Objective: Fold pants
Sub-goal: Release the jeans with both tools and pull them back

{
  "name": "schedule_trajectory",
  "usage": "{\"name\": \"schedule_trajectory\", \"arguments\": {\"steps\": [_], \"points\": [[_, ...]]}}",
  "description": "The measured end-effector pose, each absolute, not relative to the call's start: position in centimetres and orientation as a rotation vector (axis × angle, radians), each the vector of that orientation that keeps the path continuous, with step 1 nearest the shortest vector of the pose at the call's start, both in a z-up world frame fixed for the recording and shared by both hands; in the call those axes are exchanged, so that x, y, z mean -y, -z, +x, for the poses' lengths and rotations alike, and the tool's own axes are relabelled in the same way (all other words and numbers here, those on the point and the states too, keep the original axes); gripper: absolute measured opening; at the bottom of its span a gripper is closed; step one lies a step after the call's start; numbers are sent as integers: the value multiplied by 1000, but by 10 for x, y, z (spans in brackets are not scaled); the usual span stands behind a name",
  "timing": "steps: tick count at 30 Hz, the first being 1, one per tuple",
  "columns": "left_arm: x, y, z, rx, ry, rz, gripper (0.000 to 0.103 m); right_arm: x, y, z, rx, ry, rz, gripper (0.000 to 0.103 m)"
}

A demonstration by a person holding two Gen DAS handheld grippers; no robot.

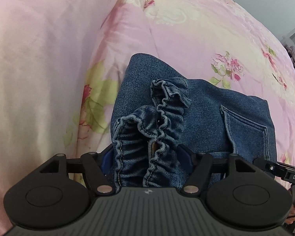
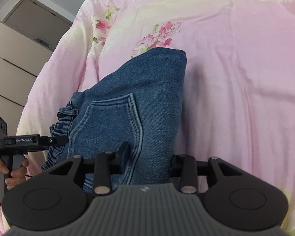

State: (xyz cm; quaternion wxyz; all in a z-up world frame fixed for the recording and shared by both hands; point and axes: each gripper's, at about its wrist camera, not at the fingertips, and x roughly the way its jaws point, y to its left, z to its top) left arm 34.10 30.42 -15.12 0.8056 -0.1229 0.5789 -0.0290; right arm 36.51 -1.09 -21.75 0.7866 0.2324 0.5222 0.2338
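Nearest in the left wrist view, the left gripper [image 1: 147, 155] has its two black fingers closed against the gathered elastic waistband [image 1: 157, 133] of the blue denim pants [image 1: 202, 108], bunched cloth filling the gap between them. In the right wrist view, the right gripper [image 2: 147, 161] is likewise clamped on the same garment, at the side bearing the stitched patch pocket [image 2: 116, 122]. The pants appear already doubled into a compact bundle, held up at the waist end by both tools, with the far folded end resting on or just above the pink floral quilt [image 1: 186, 29] covering the bed; contact there cannot be confirmed. Judgement: the denim is soft, moderately weighty, not slippery and not fragile; it will drape and sag between holds, and the ruffled elastic will spring back unless pinned. The firmest holds are the waistband and the seamed pocket edge, as now taken. The quilt is puffy and uneven, so a laid fold may roll or slacken. Further off, a plain pale pink pillow or cover [image 1: 39, 59] rises at the left edge of the bed, near the bundle, limiting room that way. Beyond the bed stand beige cabinet fronts [image 2: 13, 63], well apart.
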Motion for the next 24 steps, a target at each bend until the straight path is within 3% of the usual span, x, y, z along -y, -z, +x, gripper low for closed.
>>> {"name": "schedule_trajectory", "arguments": {"steps": [2,7,11,19,21,24], "points": [[-298,144,335,-1220,43,-227,80,7,210,362,-1135,-498,430,52],[-279,107,318,-1146,0,-93,76,15,181,346,-1097,-482,257,53],[-254,52,294,-1041,33,-41,76,23,135,322,-932,-498,124,66],[-175,-41,220,-774,73,68,77,43,39,245,-634,-552,-14,74],[-154,-53,196,-719,58,96,78,54,22,221,-571,-539,-16,87],[-126,-62,162,-652,39,118,81,67,6,188,-476,-509,-30,94]]}}
